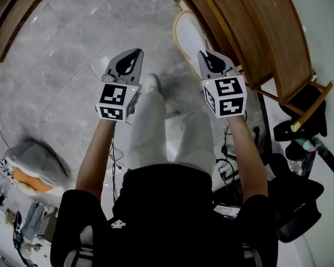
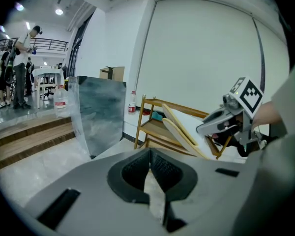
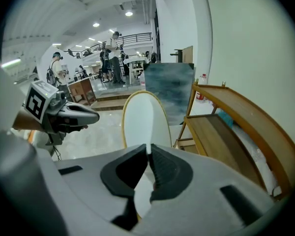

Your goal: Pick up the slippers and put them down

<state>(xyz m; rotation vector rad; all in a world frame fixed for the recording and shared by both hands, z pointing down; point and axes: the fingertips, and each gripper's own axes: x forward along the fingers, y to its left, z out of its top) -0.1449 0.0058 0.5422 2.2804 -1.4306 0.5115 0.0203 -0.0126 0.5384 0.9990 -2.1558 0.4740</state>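
Hovering shut and empty, grey left gripper (image 1: 134, 52) and right gripper (image 1: 205, 54) face white yellow-rimmed slippers (image 1: 184, 36) leaning on wooden rack (image 1: 260, 35), upper right, likely pre-grasp.

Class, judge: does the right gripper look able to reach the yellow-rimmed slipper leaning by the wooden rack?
Probably yes. The slipper stands straight ahead of the right gripper with nothing between them; its jaws are shut, so they would need to open first.
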